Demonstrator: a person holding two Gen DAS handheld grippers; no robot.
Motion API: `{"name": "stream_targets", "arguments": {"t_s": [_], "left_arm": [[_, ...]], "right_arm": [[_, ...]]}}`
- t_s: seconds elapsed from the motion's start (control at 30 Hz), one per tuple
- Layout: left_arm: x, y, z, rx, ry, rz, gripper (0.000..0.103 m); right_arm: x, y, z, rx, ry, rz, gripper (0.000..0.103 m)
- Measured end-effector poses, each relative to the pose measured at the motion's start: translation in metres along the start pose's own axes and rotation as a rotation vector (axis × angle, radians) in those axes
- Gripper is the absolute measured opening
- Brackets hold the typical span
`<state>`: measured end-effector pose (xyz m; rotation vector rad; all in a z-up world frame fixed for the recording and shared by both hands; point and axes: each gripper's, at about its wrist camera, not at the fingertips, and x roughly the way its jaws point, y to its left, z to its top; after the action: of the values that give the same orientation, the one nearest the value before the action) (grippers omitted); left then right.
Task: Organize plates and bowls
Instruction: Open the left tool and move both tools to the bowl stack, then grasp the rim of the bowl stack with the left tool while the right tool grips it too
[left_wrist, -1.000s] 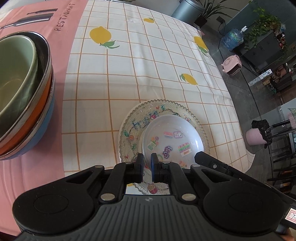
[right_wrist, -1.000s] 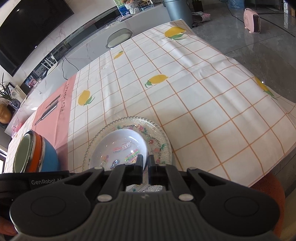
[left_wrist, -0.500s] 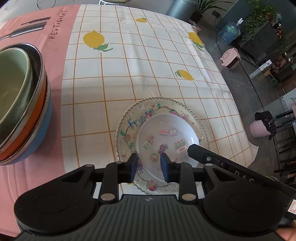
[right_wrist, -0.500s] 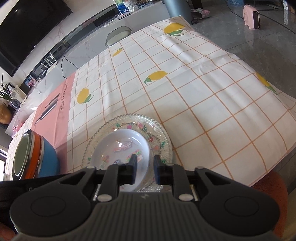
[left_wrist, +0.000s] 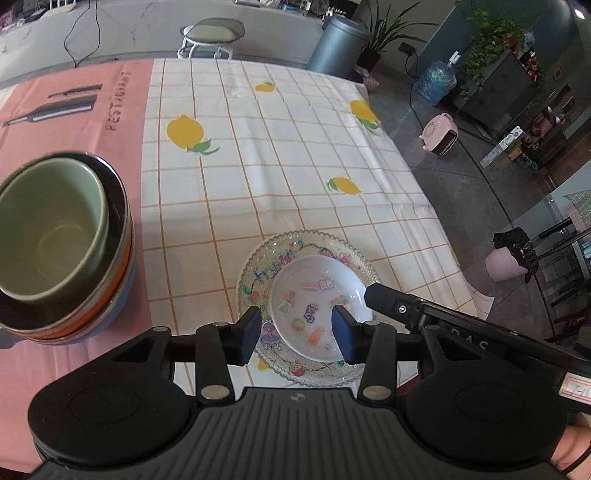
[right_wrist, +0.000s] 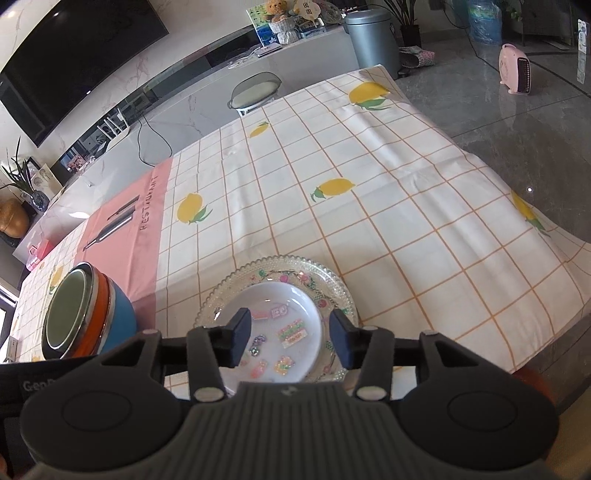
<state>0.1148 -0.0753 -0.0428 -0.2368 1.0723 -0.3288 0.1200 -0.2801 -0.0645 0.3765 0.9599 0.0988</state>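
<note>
L gripper (left_wrist: 295, 334) & R gripper (right_wrist: 290, 338): jaws just been opening, approx half apart, nothing held. White sticker dish (left_wrist: 319, 314) nested on glass plate (left_wrist: 255, 273) nr table edge. Risk: fingertip snag on retreat drags stack off edge.

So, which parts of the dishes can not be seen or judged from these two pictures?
- Glass plate: near rim hidden by the left gripper in the left wrist view, by the right gripper in the right wrist view.
- White sticker dish: near edge covered by the right gripper body.
- Stacked bowls: left side cut off by the frame edge in the left wrist view; how many are nested cannot be told.
</note>
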Motion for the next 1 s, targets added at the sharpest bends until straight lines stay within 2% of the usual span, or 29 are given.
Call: {"name": "stream_targets", "arguments": {"t_s": [0.17,0.3,0.43,0.5,0.6,0.7,0.83,1.0], "left_arm": [[-0.035,-0.001,0.007,0.062,-0.109,0.000,0.054],[-0.061,0.014,0.013,0.070,-0.175,0.043,0.056],[-0.083,0.040,0.018,0.015,-0.229,0.089,0.064],[-0.094,0.057,0.020,-0.024,-0.263,0.110,0.072],[-0.105,0.083,0.021,-0.087,-0.298,0.142,0.076],[-0.110,0.110,0.019,-0.165,-0.310,0.158,0.077],[-0.108,0.140,0.015,-0.259,-0.308,0.192,0.077],[-0.092,0.161,0.010,-0.318,-0.262,0.161,0.077]], "right_arm": [[-0.006,0.017,0.002,-0.024,-0.004,0.029,0.053],[-0.009,0.041,0.004,-0.082,-0.014,0.054,0.060],[-0.010,0.067,0.007,-0.123,-0.014,0.099,0.067],[-0.009,0.080,0.008,-0.138,-0.011,0.119,0.072],[-0.006,0.100,0.010,-0.157,-0.001,0.151,0.079],[0.000,0.119,0.011,-0.172,0.013,0.183,0.083],[0.013,0.138,0.010,-0.168,0.053,0.213,0.084],[0.032,0.155,0.008,-0.154,0.102,0.215,0.084]]}}
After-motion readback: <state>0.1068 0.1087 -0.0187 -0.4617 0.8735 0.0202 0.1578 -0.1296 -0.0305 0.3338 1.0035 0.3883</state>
